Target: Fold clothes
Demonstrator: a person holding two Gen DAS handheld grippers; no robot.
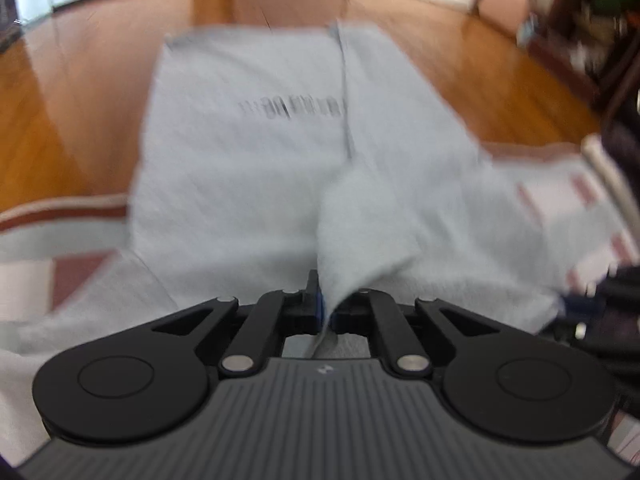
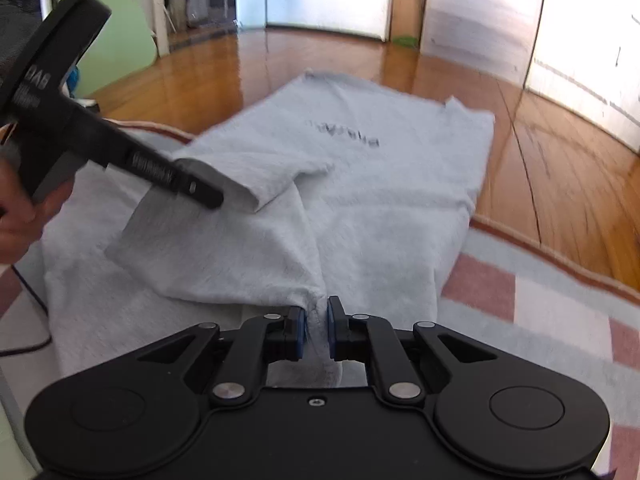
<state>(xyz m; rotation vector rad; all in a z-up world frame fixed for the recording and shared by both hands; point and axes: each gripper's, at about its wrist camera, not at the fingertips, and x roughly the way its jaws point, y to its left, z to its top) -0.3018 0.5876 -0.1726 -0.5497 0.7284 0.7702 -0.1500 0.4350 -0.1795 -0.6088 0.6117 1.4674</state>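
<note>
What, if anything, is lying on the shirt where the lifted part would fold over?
Nothing visible. Both grippers, left and right, are already shut on the grey shirt, and its flat printed body ahead is bare. Only wood floor and rug surround it.

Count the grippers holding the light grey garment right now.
2. The left gripper is shut on a raised fold of the light grey garment; the right gripper pinches its near edge. None other shows.

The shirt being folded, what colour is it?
The shirt is light grey with dark lettering, best seen in the right wrist view.
</note>
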